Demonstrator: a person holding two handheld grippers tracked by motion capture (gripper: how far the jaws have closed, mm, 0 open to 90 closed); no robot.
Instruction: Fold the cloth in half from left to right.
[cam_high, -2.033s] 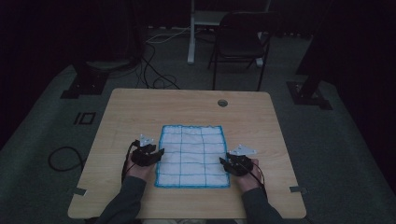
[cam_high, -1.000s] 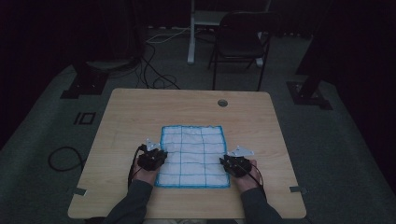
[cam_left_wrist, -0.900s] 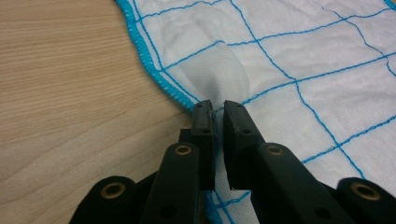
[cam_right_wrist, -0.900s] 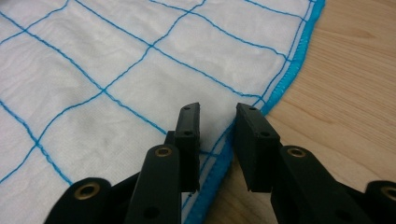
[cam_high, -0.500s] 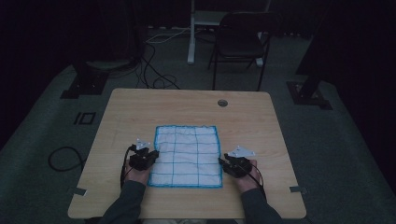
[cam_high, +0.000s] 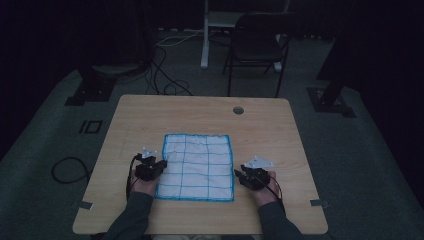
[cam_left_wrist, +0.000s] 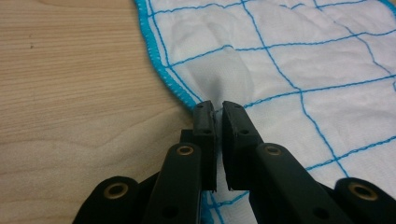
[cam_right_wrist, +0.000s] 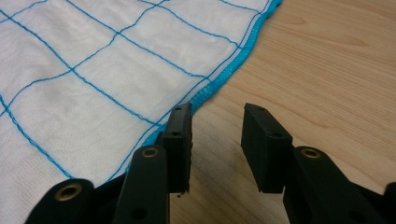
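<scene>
A white cloth (cam_high: 197, 165) with a blue grid and blue hem lies flat on the wooden table (cam_high: 200, 115). My left gripper (cam_high: 156, 168) is at the cloth's left edge. In the left gripper view its jaws (cam_left_wrist: 216, 109) have just been closing and now pinch a raised fold of the cloth (cam_left_wrist: 303, 60) at the hem. My right gripper (cam_high: 242, 176) rests at the cloth's right edge. Its jaws (cam_right_wrist: 218, 114) have just been opening and stand apart over bare wood, with the hem of the cloth (cam_right_wrist: 93, 70) beside the left jaw.
A round cable hole (cam_high: 238, 110) sits near the table's far edge. A dark chair (cam_high: 260, 45) and stand legs are on the floor beyond the table. A cable loop (cam_high: 67, 170) lies on the floor to the left.
The left hand has moved left with the cloth's edge pinched, and the whole cloth has slid left across the table. The right hand has stayed put, now just off the cloth's right edge.
</scene>
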